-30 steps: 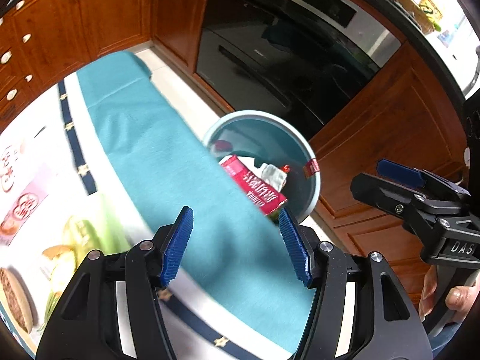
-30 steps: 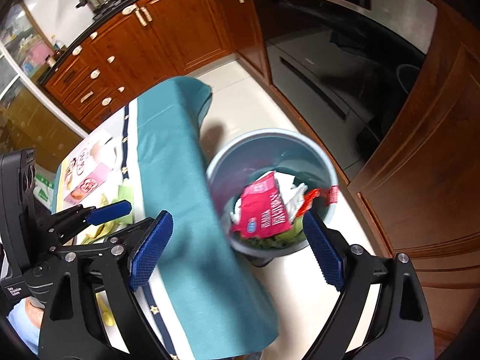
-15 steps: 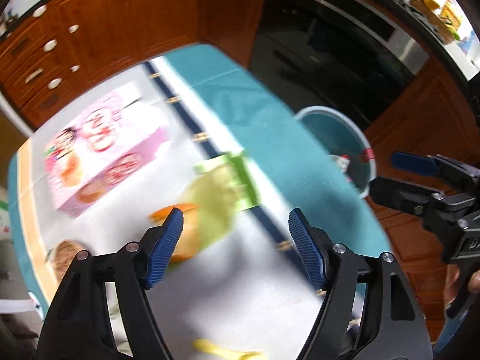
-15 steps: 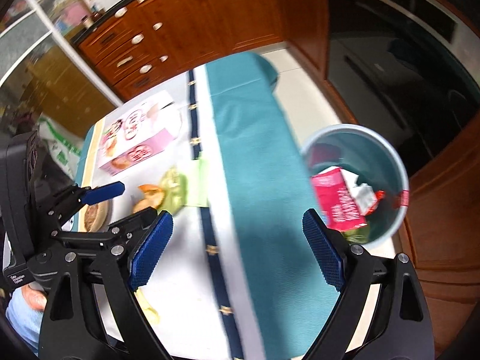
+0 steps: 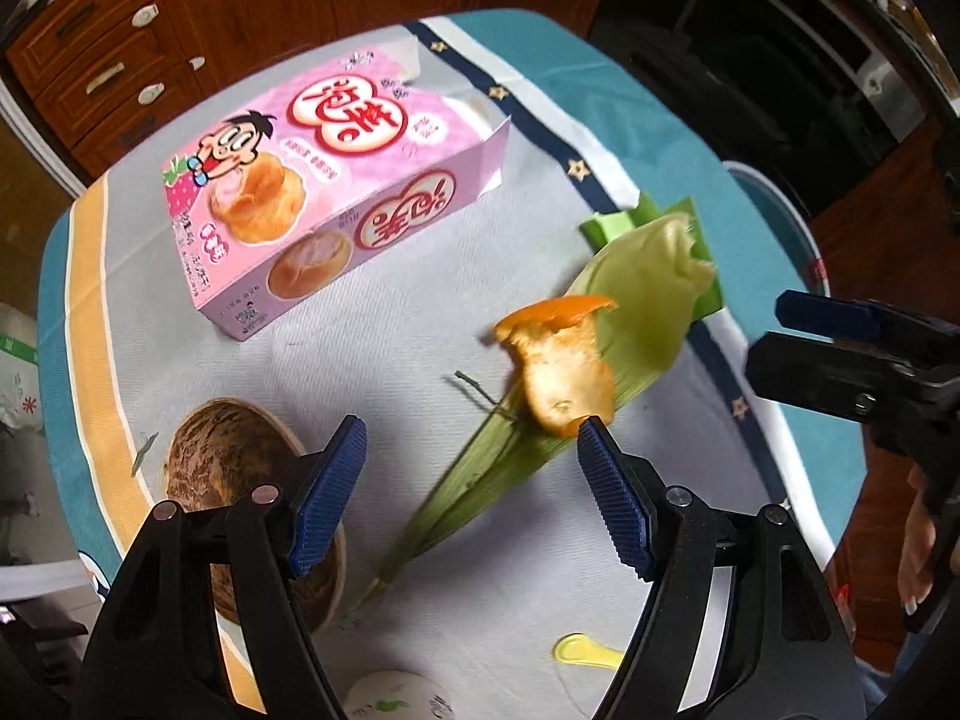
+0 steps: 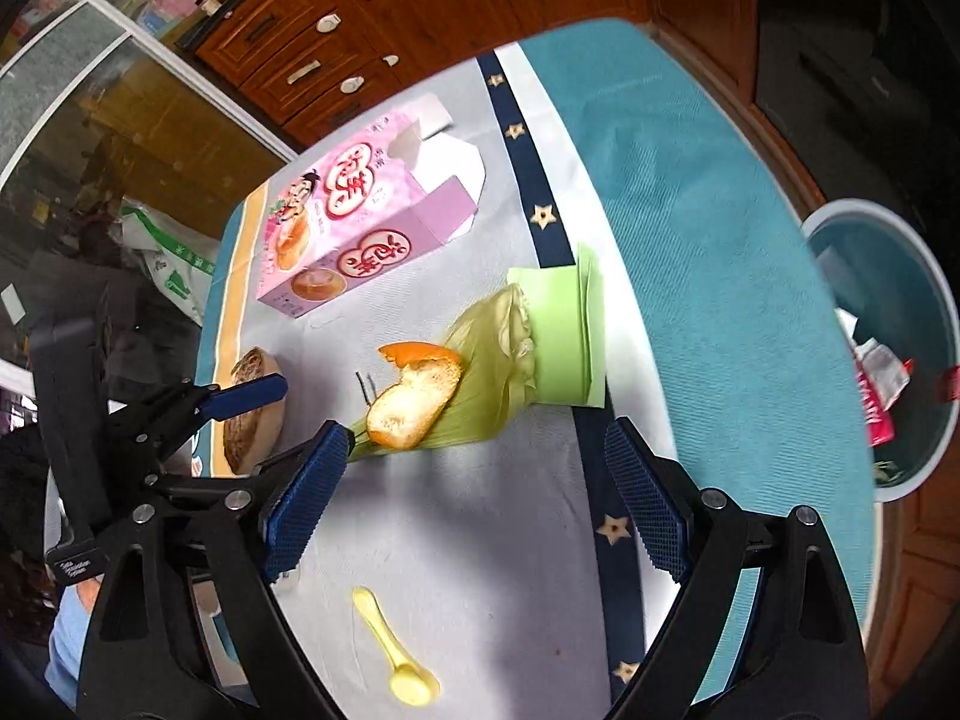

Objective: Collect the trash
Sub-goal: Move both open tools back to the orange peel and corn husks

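On the table lie an orange peel, a green corn husk, a green napkin, a pink snack box, a brown paper bowl and a yellow spoon. My left gripper is open and empty, hovering just short of the peel and husk. My right gripper is open and empty above the table, near the husk's stem end. The blue trash bin with wrappers stands on the floor at right.
The table has a grey cloth with a teal border. Wooden cabinets and a dark oven stand behind. A white lid lies near the table's front edge.
Both grippers have swung away from the bin back over the table. The peel, husk, box and bowl have come into close view; both stay open and empty.
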### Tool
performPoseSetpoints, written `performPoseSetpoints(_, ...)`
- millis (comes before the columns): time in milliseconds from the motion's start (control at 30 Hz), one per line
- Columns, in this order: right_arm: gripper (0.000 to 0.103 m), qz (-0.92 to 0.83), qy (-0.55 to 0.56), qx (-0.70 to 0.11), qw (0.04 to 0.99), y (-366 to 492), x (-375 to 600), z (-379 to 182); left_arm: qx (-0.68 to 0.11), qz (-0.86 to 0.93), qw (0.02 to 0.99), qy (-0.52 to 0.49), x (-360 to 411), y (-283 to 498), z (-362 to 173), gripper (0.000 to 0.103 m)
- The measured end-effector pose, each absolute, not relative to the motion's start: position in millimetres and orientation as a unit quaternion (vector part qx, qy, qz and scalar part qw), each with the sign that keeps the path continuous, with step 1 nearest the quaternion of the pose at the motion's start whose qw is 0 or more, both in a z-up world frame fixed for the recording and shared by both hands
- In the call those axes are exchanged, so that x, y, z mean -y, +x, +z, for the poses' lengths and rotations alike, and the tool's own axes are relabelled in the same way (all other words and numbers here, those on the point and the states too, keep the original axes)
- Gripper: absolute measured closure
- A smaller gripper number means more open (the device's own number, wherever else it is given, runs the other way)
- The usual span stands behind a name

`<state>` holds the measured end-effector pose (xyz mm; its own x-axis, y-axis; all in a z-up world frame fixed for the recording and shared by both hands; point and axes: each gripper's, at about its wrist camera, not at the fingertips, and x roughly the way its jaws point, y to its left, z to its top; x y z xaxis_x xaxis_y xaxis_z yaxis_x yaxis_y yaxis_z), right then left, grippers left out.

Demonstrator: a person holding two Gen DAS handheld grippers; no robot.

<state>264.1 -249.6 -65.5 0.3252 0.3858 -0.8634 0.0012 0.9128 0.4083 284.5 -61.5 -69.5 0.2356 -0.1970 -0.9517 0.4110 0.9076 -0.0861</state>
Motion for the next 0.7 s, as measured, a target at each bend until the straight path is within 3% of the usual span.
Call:
performPoseSetpoints(100, 0.026, 0.118, 0.175, -0.571, 0.793, 272.1, 247.8, -78.2, -0.59, -0.2, 0.776, 0.098, 65.5, 290.8, -75.6, 0.029)
performPoseSetpoints(367, 0.063, 0.116, 0.168, -0.584, 0.785, 292.5, 245.2, -101.2, -0.593, -0.219, 0.767, 0.114, 82.2, 304.2, -84.0, 0.029)
performPoseSetpoints(533, 0.064, 0.125, 0.167, -0.582, 0.786, 298.2, 247.1, -106.9, -0.603, -0.225, 0.753, 0.136, 98.6, 307.6, -93.2, 0.029)
performPoseSetpoints(633, 0.087, 0.127, 0.161, -0.583, 0.786, 299.5, 245.5, -111.3, -0.604, -0.227, 0.749, 0.149, 109.9, 306.4, -96.7, 0.029)
performPoseSetpoints(700, 0.091, 0.128, 0.158, -0.583, 0.786, 298.9, 245.3, -114.6, -0.605, -0.226, 0.747, 0.157, 115.7, 305.0, -98.1, 0.029)
